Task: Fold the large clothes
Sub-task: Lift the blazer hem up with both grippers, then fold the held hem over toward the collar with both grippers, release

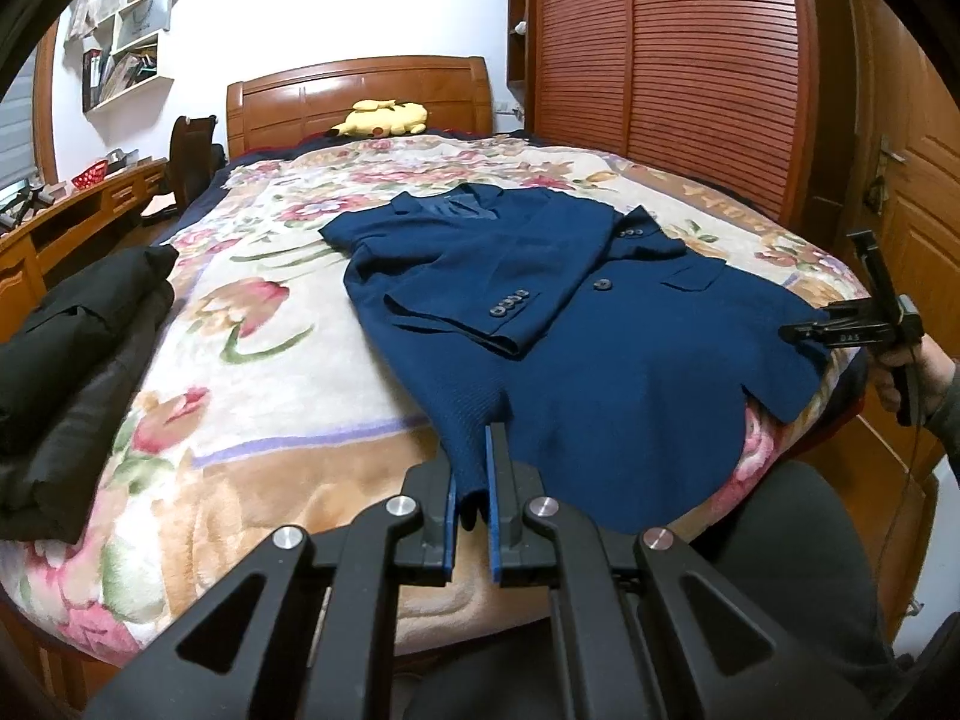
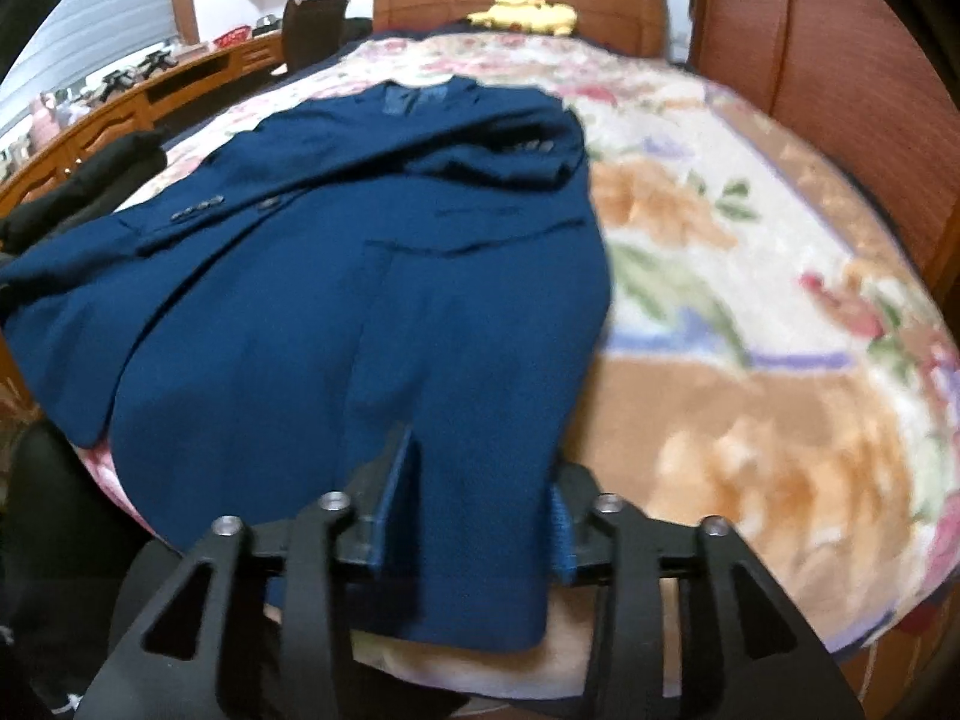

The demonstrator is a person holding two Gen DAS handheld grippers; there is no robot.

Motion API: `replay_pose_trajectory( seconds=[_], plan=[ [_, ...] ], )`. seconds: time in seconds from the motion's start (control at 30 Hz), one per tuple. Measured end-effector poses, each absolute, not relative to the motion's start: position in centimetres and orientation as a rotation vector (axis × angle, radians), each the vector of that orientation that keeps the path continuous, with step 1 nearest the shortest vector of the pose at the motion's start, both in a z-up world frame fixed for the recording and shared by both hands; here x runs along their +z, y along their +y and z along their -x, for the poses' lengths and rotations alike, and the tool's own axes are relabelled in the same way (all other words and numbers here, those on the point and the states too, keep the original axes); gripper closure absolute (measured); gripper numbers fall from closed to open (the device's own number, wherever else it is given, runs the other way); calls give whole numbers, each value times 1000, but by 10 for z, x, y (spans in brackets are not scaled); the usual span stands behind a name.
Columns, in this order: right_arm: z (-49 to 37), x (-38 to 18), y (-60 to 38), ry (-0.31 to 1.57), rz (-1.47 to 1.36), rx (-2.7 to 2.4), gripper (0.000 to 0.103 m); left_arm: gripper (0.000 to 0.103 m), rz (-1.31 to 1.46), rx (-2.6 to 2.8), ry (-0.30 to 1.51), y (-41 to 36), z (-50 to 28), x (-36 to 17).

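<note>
Pinching jacket (image 1: 600,348) hem, left gripper (image 1: 480,480) clamped.

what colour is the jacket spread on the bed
Dark navy blue jacket, plain, with dark buttons; clearest in the left wrist view.

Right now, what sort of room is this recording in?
A bedroom, most likely: a bed with a wooden headboard, a slatted wardrobe beside it, and a desk along the other wall.

Jacket (image 1: 600,324) on bed (image 1: 270,360); folded clothes (image 1: 72,360) left; plush toy (image 1: 384,118) behind.
</note>
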State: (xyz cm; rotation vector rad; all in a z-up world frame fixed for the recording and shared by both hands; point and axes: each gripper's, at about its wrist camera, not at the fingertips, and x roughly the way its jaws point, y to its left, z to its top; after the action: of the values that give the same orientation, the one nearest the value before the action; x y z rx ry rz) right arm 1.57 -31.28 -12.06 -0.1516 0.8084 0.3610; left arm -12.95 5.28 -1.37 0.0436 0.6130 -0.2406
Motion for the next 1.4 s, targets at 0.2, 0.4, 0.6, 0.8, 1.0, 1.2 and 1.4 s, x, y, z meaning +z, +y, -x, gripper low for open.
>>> replay_pose_trajectory(
  seconds=[0.2, 0.4, 0.6, 0.8, 1.0, 1.2, 1.4],
  plan=[
    [-6, -109, -307, 768, 149, 426, 98, 100, -42, -235, 550, 50, 136, 4],
    [14, -68, -301, 651, 132, 451, 99, 101, -7, -233, 464, 53, 140, 36],
    [31, -22, -293, 556, 133, 484, 100, 101, -5, -246, 378, 51, 149, 71],
    [46, 14, -284, 478, 151, 510, 100, 101, -16, -264, 294, 47, 162, 109],
    [65, 62, -275, 381, 167, 548, 100, 101, -32, -259, 216, 48, 162, 156],
    [55, 104, -264, 314, 193, 541, 100, 101, -56, -207, 207, 55, 132, 189],
    [4, 121, -252, 295, 201, 489, 100, 101, -60, -142, 241, 71, 80, 187]
  ],
)
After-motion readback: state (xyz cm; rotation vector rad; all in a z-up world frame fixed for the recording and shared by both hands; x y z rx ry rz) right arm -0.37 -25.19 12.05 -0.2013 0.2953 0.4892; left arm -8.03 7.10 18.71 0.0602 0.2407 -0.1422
